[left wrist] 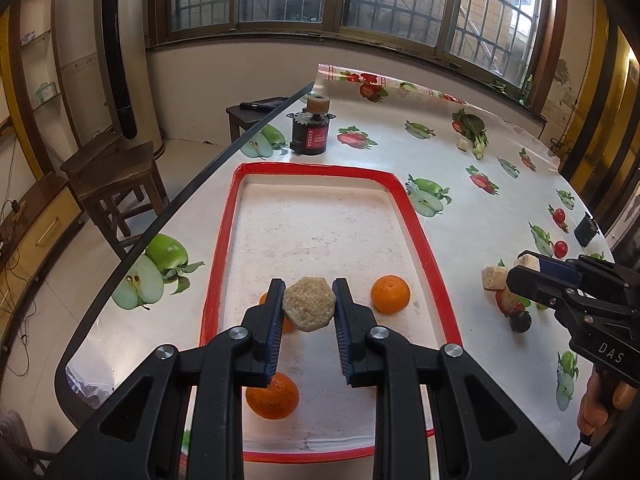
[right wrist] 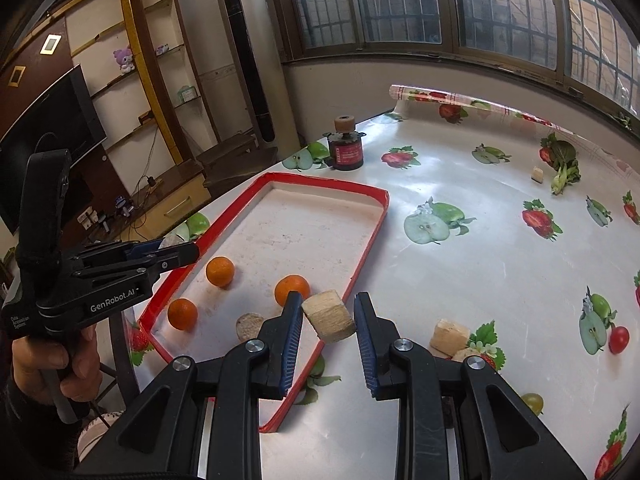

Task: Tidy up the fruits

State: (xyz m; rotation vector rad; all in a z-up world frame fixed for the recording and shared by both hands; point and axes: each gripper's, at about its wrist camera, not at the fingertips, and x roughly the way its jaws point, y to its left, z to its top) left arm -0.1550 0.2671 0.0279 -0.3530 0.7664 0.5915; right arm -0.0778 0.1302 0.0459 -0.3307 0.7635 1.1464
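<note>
Black lettering-bearing housings read "GenRobot.AI" on my left hand-held gripper [left wrist: 308,304] and "DAS" on my right hand-held gripper [right wrist: 327,314]. The left clamps a rough beige cut chunk [left wrist: 309,305] over the red-rimmed tray [left wrist: 416,216]; the right clamps a pale cut block [right wrist: 329,316] at the tray's edge. Three oranges [right wrist: 220,271] lie inside, on the counter [right wrist: 480,264].

Two close wrist views angled down (both sharing the red tray [left wrist: 416,216])
</note>
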